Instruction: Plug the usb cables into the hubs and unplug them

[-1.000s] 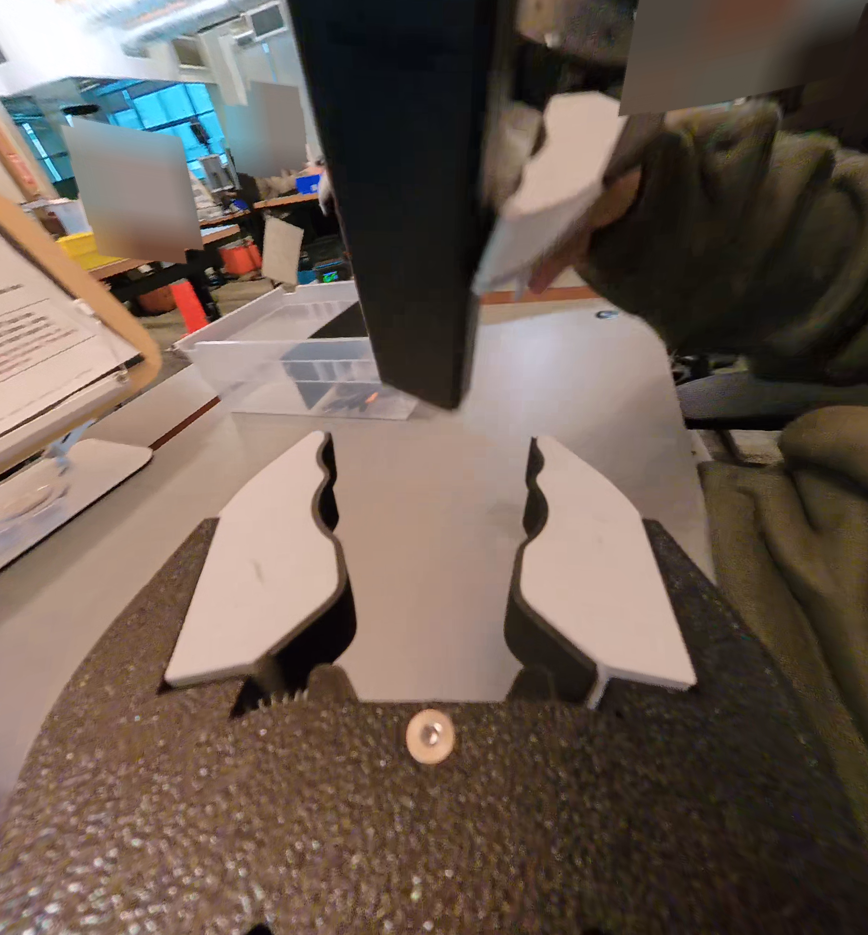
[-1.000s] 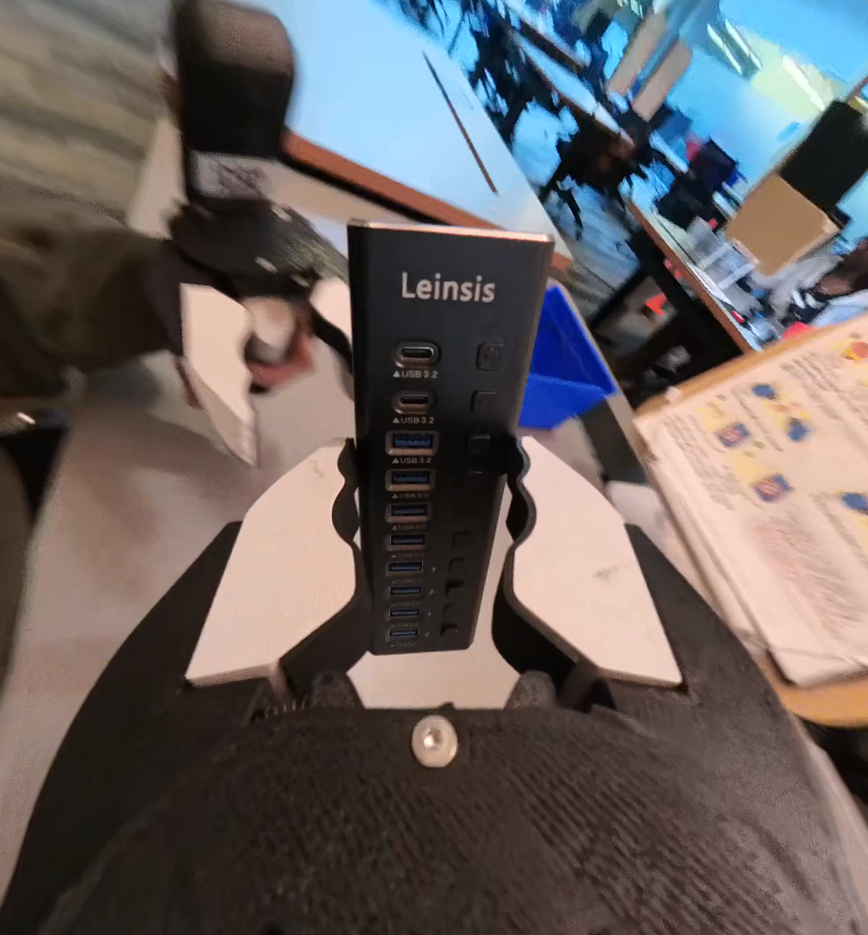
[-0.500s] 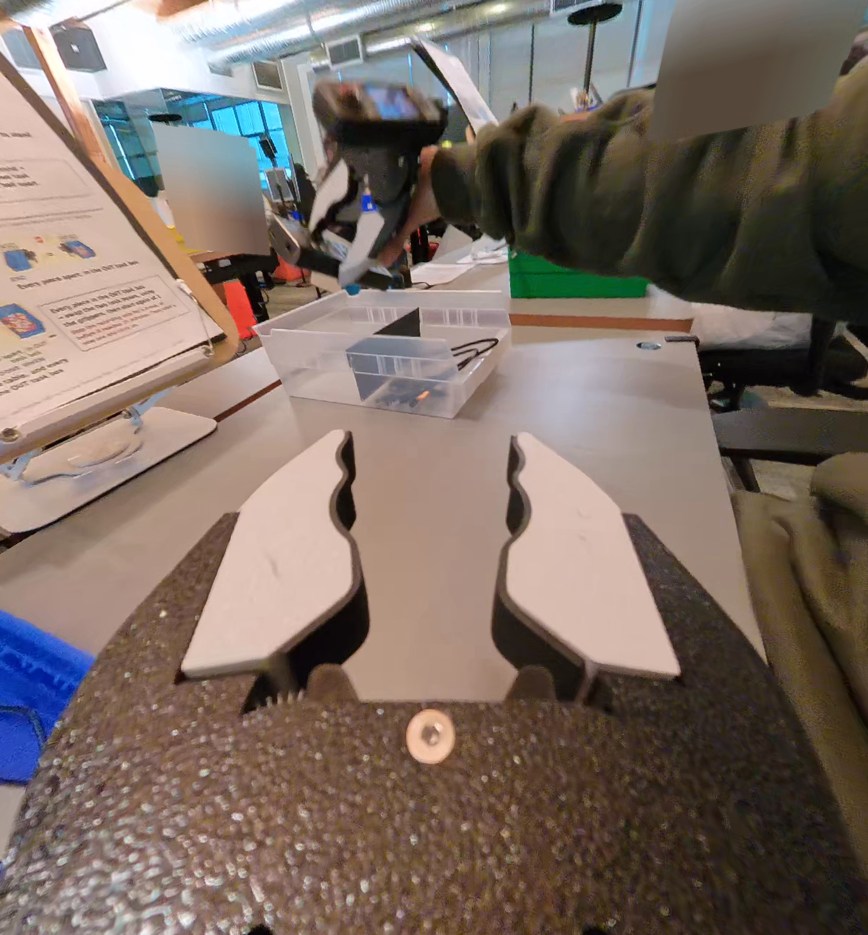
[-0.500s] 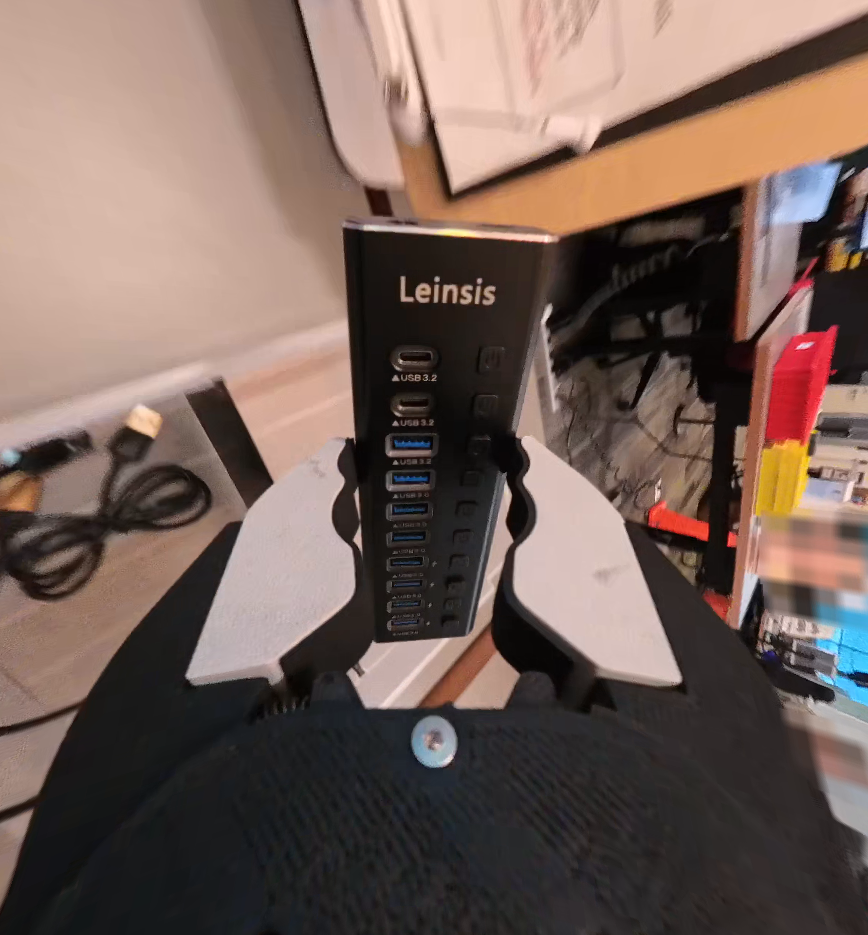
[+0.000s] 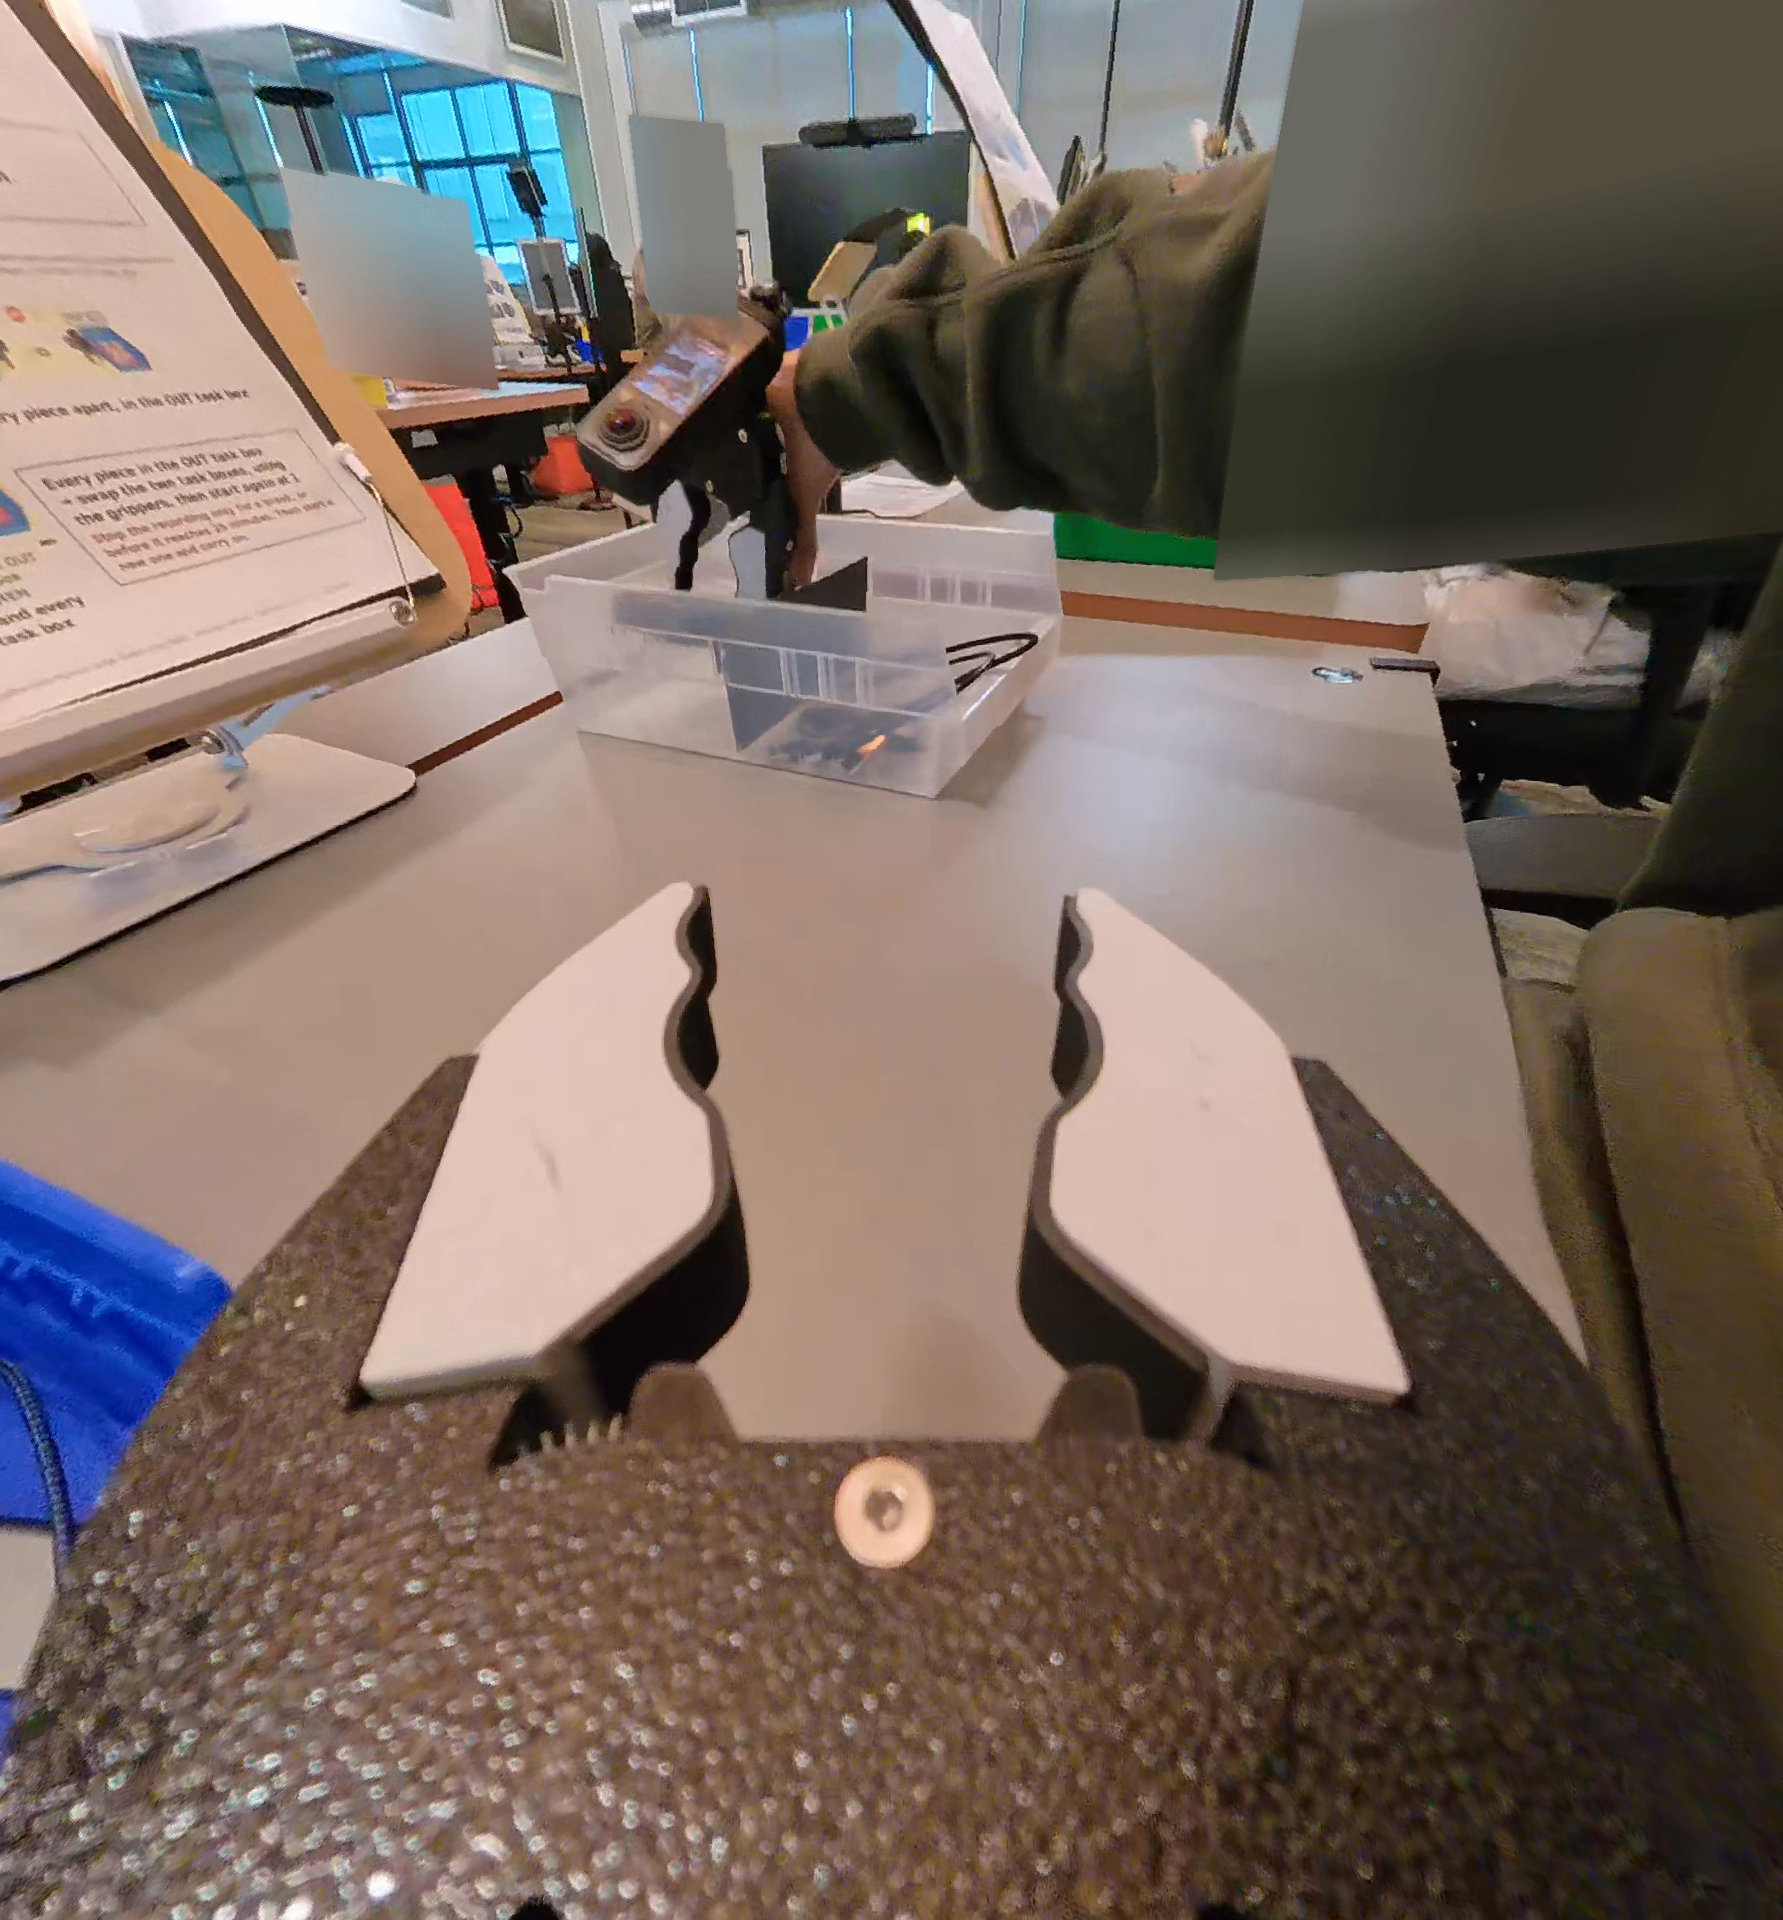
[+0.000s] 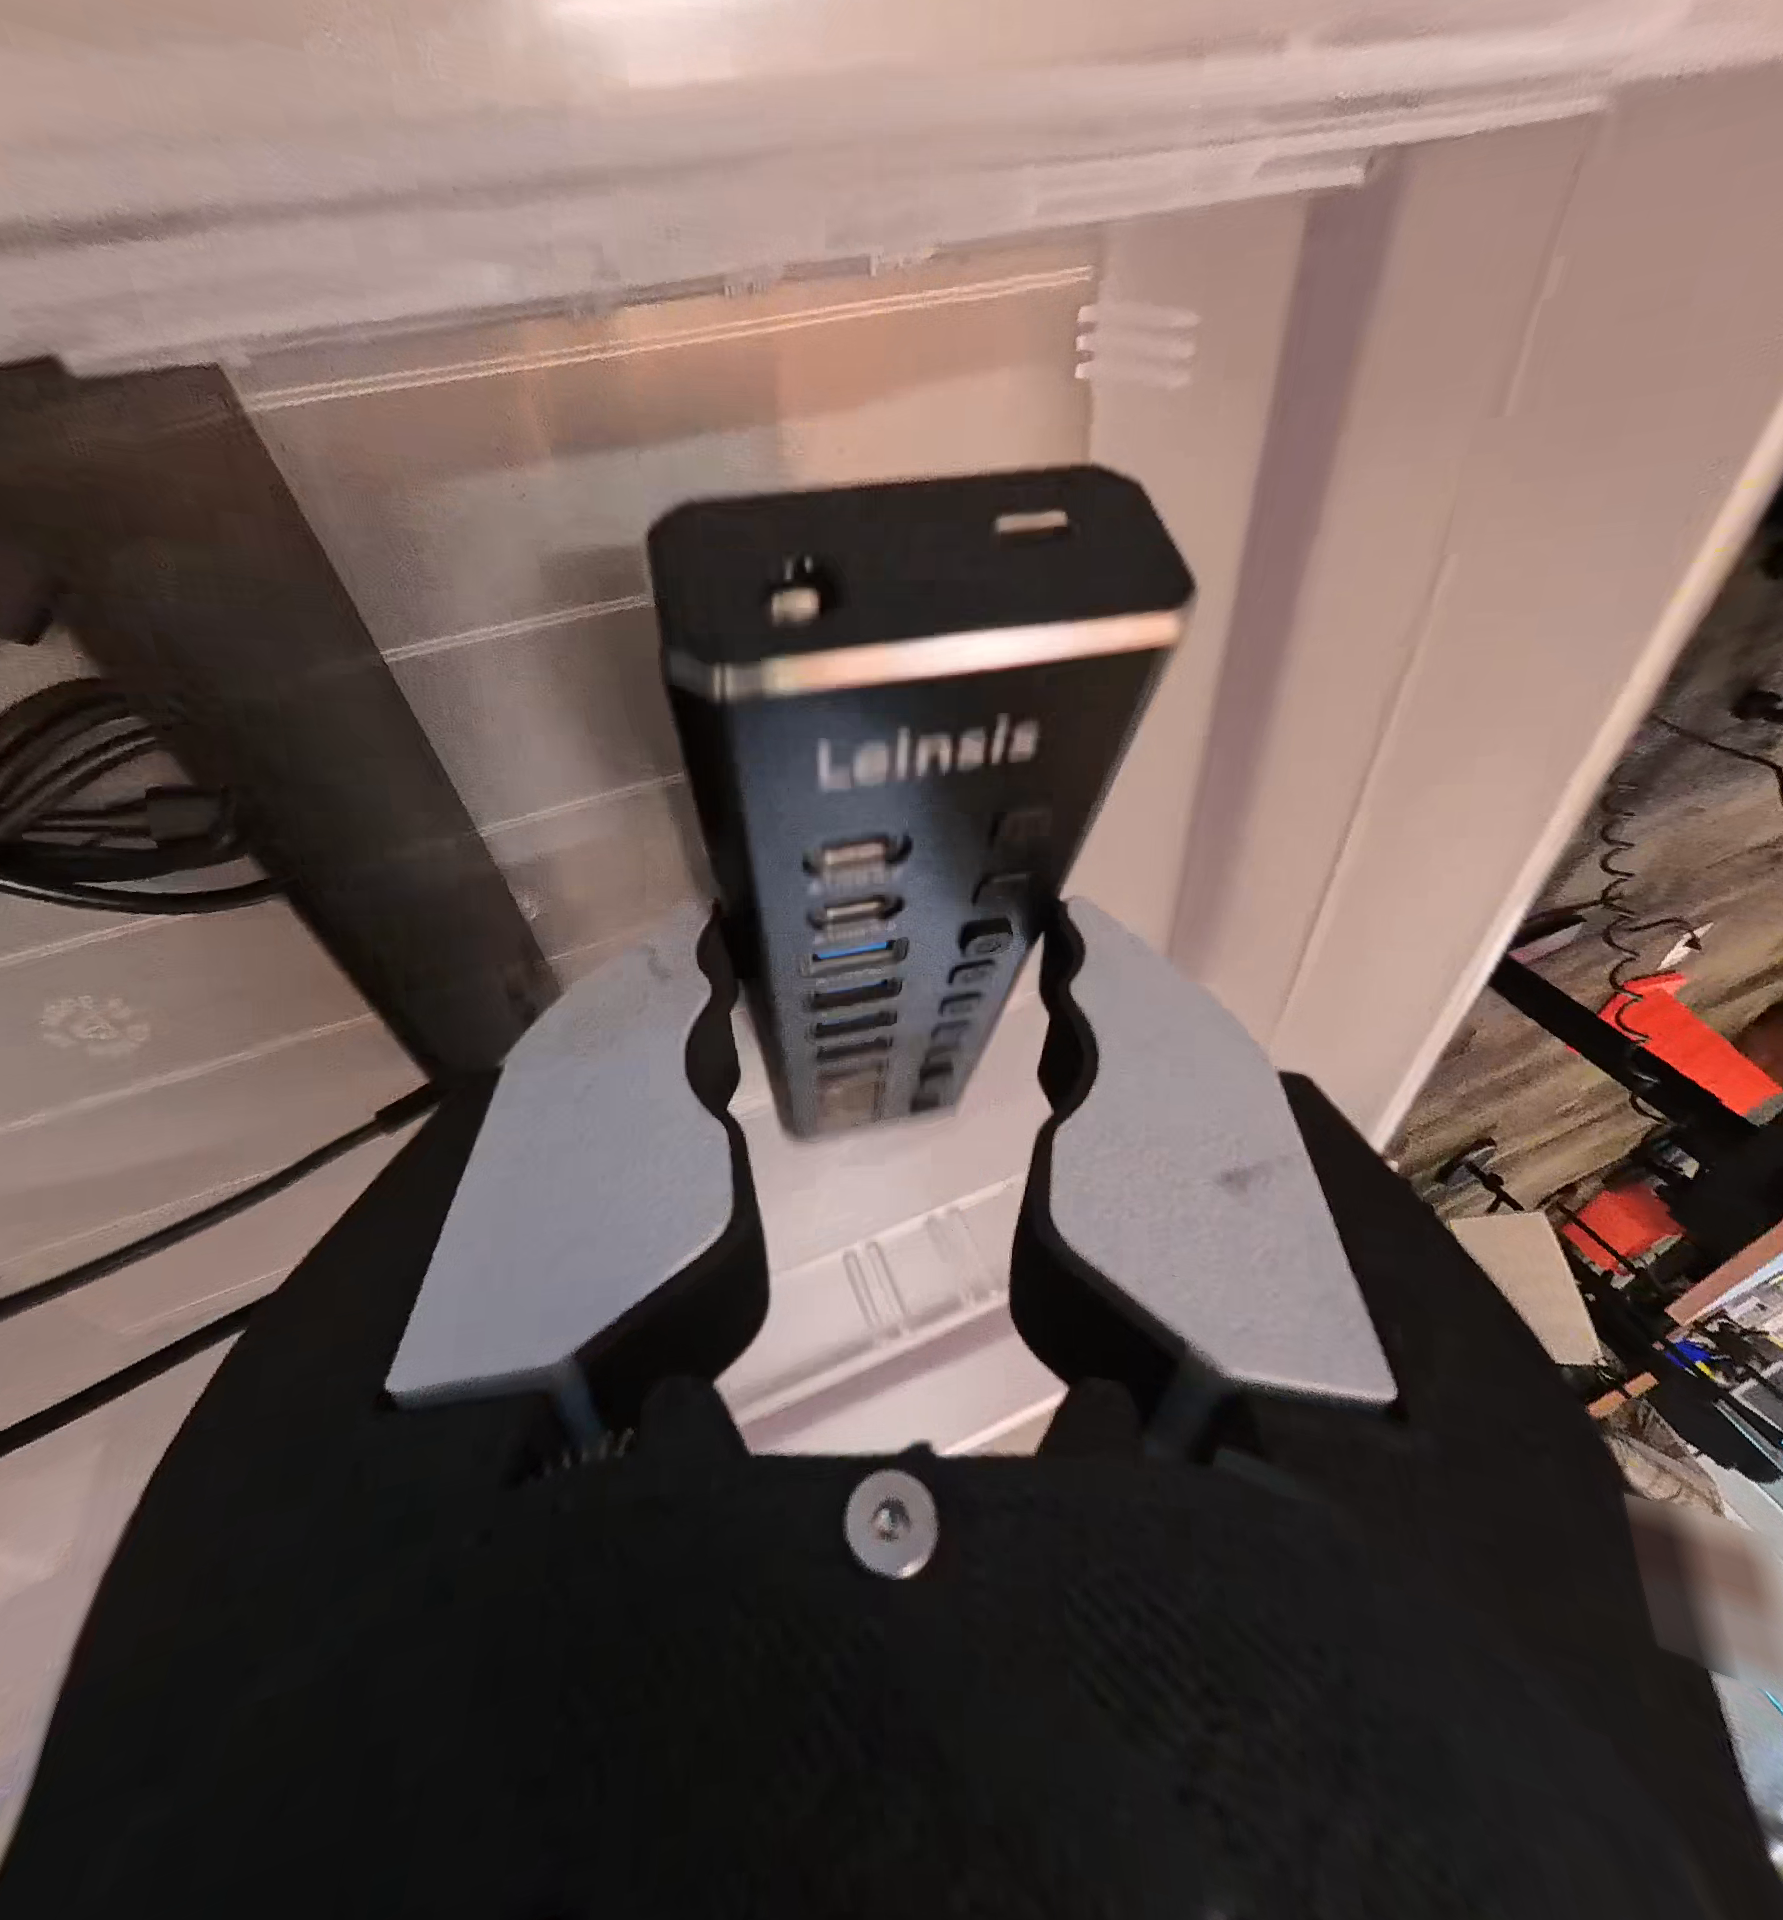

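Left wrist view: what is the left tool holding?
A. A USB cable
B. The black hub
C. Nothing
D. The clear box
C: the left tool has its fingers apart, with only the bare grey table showing between them.

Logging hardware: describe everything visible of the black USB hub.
The USB hub is a black box, metal-looking, with a silvery band near its far end, a column of ports and buttons down its face. Blurred, it tilts away inside the clear box, its lower part between the right gripper's fingertips; grip uncertain.
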